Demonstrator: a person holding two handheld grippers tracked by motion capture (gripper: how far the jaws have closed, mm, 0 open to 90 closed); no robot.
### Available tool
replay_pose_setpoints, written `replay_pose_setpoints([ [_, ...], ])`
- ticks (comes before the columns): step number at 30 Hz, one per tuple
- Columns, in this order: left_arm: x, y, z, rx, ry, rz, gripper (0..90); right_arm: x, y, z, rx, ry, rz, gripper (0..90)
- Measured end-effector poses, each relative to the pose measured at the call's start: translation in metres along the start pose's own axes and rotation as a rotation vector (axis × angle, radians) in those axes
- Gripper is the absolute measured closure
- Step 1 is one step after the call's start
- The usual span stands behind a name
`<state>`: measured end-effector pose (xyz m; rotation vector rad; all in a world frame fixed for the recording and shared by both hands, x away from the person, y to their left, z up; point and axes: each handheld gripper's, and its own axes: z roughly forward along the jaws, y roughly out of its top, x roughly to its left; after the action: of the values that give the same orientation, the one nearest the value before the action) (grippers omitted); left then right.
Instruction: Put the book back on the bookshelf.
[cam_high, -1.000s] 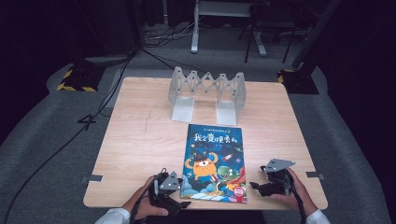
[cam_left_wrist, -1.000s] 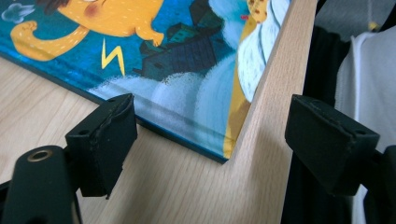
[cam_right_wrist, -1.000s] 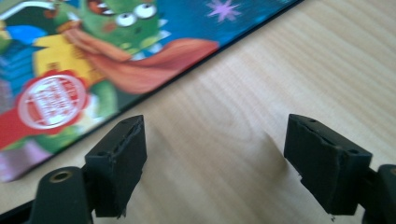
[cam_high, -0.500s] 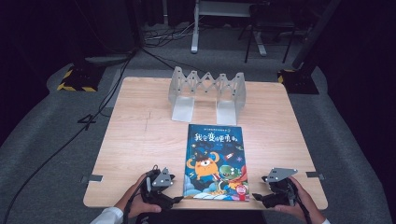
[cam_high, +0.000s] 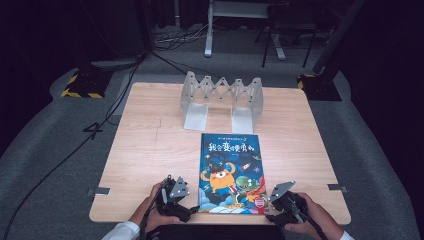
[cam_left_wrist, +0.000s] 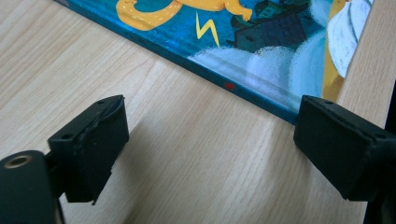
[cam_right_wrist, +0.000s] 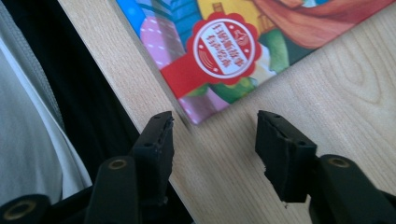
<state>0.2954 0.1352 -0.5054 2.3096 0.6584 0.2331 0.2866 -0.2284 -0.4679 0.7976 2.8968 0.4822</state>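
Left side: the left gripper (cam_high: 176, 196) sits low at the near edge of the worktop (cam_high: 150, 150), just beside the near-left corner of the picture book (cam_high: 229, 172). In the left gripper view its jaws are spread wide, nothing between them; the book's blue spine edge (cam_left_wrist: 224, 70) runs diagonally ahead of the gap, and the far jaw stands close against the book's corner.

Centre: the book lies flat, cover up, on the near half of the worktop, its bottom edge close to the worktop's front edge. The grey folding book stand (cam_high: 222, 97) is well apart at the far side, empty.

Right side: the right gripper (cam_high: 285, 202) is just off the book's near-right corner. In the right gripper view its jaws are released with a moderate gap, and the corner with the red seal (cam_right_wrist: 224, 46) points into that gap without being held.

Risks, as judged from this layout:
- The book lies flush on the wood, so a jaw has no gap to get under. Closing from here would likely pinch air or skid over the glossy cover.
- The right gripper straddles the worktop's front edge; one jaw could catch on that edge rather than the corner.
- A sideways nudge from either jaw may slide or rotate the book instead of lifting it.
- Grabbing the cover alone could open the book or crease the corner.
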Motion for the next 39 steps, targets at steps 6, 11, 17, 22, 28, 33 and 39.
replay_pose_setpoints([
  [6, 0.0, 0.001, 0.001, -0.001, -0.005, 0.01, 10.6, -0.002, 0.008, 0.001, 0.014, -0.002, 0.004, 56.0],
  [11, 0.001, 0.001, 0.001, -0.001, -0.007, 0.014, 11.0, -0.003, 0.0, 0.002, -0.071, -0.004, 0.022, 55.9],
  [17, 0.002, 0.001, 0.0, -0.001, -0.012, 0.013, 11.3, -0.002, -0.015, 0.004, -0.196, -0.007, 0.038, 55.9],
  [22, 0.004, 0.0, -0.001, -0.002, -0.009, 0.013, 11.6, -0.003, -0.024, 0.006, -0.282, 0.011, 0.043, 55.7],
  [28, 0.008, -0.001, -0.002, -0.002, -0.004, 0.012, 11.7, -0.007, -0.029, 0.01, -0.355, 0.064, 0.049, 55.6],
  [33, 0.008, -0.001, -0.002, -0.002, -0.004, 0.012, 11.7, -0.012, -0.03, 0.009, -0.423, 0.125, 0.064, 53.5],
  [39, 0.008, -0.001, -0.002, -0.001, -0.005, 0.014, 11.7, -0.019, -0.021, 0.002, -0.478, 0.159, 0.059, 39.8],
])
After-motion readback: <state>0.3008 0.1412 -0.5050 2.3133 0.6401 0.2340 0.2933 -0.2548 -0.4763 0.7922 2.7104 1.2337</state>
